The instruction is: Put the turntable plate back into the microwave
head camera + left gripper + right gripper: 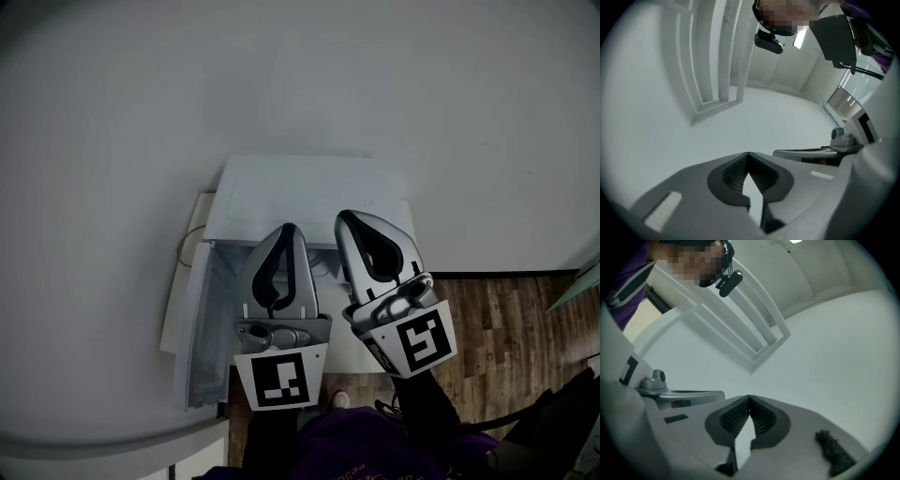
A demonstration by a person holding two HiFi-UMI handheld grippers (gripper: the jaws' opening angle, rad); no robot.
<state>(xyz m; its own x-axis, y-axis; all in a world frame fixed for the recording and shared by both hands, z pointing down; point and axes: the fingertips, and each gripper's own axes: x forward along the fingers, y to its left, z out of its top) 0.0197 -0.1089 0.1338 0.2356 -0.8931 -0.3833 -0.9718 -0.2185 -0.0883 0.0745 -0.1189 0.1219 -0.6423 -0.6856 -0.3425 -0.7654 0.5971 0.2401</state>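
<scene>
Head view looks down on a white microwave (300,192) against a pale wall, with its door (187,309) swung open to the left and wood floor (511,319) to the right. The left gripper (286,230) and right gripper (361,217) are held side by side, just apart, in front of the microwave's open mouth, and they cover most of it. The plate cannot be made out there or anywhere else; neither gripper carries it. The bottom edge cuts off the person's purple sleeves (375,450). The two gripper views show none of the microwave: both look upward at white wall and a white panelled frame (717,61), with the person's head camera (730,283) at the top. Left gripper view shows its own jaws (748,153) brought together at the tips with nothing between them, and the right gripper's side at the right edge. Right gripper view shows the same: tips (749,397) meeting, empty, with the left gripper's side at the left. A dark smudge (832,453) on the right jaw is too blurred to identify.
</scene>
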